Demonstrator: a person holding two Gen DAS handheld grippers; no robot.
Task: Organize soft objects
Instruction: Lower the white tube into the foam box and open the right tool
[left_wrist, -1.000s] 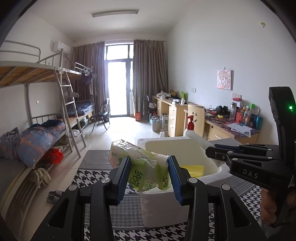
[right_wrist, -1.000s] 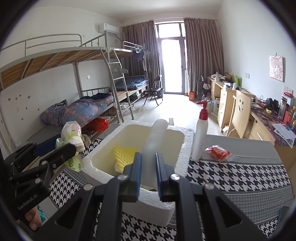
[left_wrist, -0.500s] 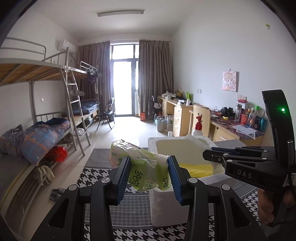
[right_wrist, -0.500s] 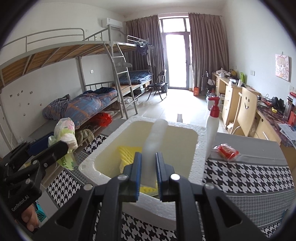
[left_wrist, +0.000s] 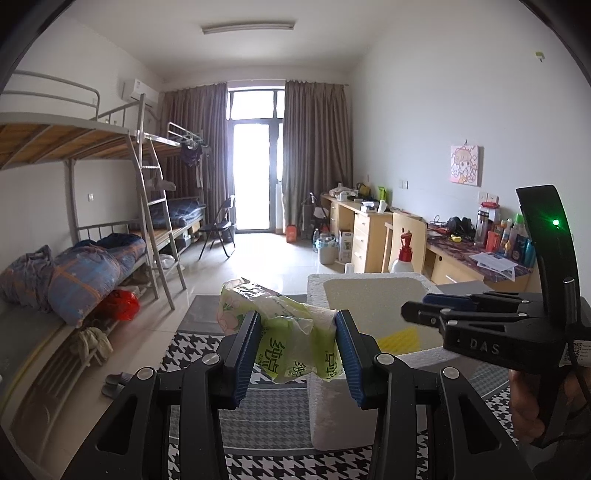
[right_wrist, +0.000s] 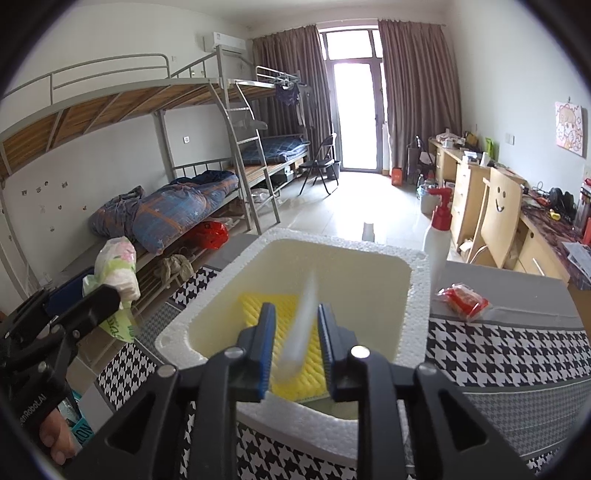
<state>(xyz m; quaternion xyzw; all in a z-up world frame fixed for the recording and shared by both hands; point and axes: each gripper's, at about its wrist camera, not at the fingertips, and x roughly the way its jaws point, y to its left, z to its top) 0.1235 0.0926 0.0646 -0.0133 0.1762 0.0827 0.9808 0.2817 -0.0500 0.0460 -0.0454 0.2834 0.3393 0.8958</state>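
Note:
My left gripper is shut on a green-and-white tissue pack, held to the left of a white foam box. From the right wrist view the same pack shows at the left. My right gripper hangs over the foam box and its jaws are opening. A white foam piece is blurred between them with a gap on each side. Under it a yellow sponge lies in the box. The right gripper also shows from the left wrist view.
A pump bottle with a red top stands at the box's right corner, and a red packet lies on the houndstooth tablecloth. A bunk bed fills the left side, desks the right wall.
The right jaws have parted, and the white foam piece they pinched now sits loose and blurred, lower over the yellow sponge. The left gripper keeps hold of the tissue pack.

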